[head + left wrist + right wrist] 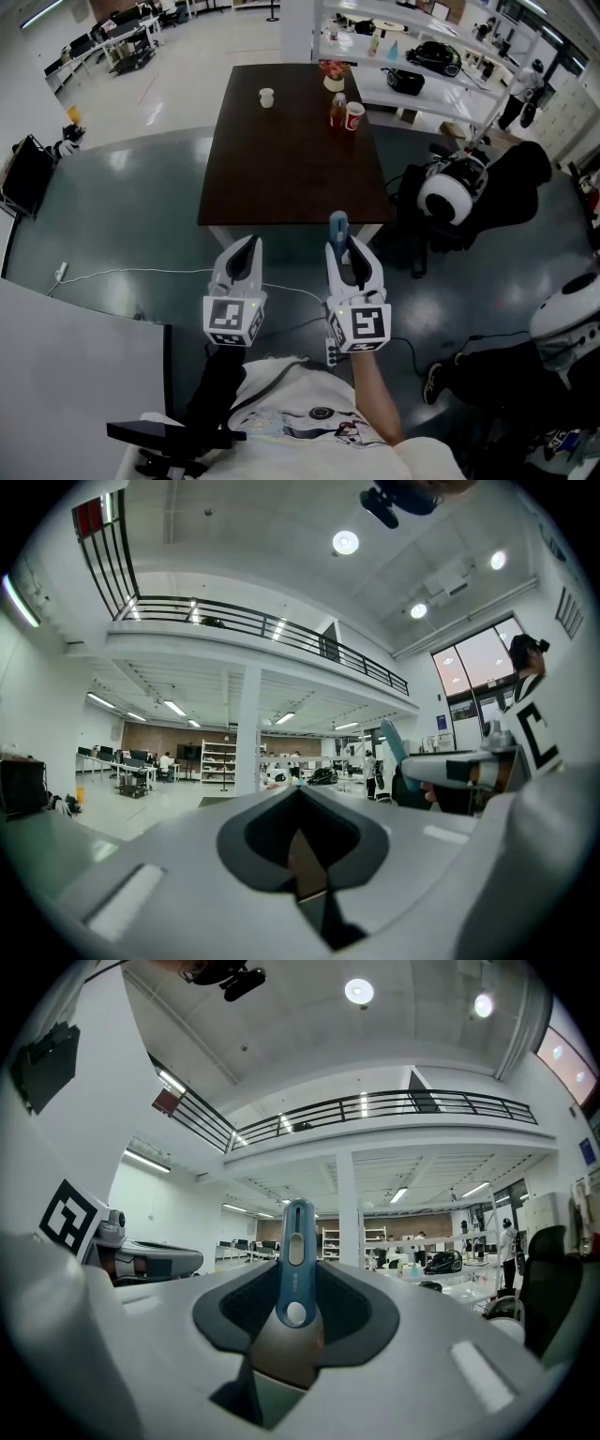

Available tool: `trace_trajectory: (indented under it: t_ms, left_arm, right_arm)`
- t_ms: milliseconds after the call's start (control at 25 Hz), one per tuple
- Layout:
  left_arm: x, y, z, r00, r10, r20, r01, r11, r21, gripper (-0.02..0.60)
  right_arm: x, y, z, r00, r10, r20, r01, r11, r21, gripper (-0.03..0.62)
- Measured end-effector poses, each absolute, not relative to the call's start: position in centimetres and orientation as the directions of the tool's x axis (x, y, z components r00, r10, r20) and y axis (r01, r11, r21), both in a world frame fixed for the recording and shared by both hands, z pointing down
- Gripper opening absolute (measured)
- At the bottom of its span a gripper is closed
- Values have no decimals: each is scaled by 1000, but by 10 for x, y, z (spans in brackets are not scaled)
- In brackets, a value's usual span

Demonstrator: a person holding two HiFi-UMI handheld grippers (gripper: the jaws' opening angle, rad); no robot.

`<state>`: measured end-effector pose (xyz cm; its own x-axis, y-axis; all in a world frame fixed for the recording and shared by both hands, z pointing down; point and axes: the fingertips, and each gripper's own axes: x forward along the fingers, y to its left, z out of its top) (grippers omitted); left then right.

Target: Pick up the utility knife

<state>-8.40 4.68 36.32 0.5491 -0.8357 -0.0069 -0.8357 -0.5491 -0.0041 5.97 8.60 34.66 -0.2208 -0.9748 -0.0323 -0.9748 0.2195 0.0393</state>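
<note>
The utility knife (337, 226), blue-grey with a slider on its spine, sticks forward out of my right gripper (349, 259), which is shut on its handle. In the right gripper view the knife (295, 1265) stands upright between the two white jaws of the right gripper (296, 1321). My left gripper (246, 261) is held level beside it, to the left, with its jaws together and nothing between them. From the left gripper (302, 846), the knife's tip (392, 746) shows off to the right. Both grippers hover in front of the near edge of the dark brown table (281, 178).
On the table's far end stand a white cup (266, 97), a bottle (337, 112), a red can (354, 116) and a small flower pot (333, 75). A black chair (511, 183) with a white helmet (448, 195) stands right of the table. A cable (131, 274) lies on the floor.
</note>
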Motion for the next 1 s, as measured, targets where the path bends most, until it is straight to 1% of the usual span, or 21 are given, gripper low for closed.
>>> trace_trajectory:
  t_ms: [1000]
  left_arm:
    - [-87, 45, 363, 525, -851, -15, -851, -525, -5, -2]
  right_arm:
    - [62, 85, 350, -216, -976, -28, -975, 214, 53, 127]
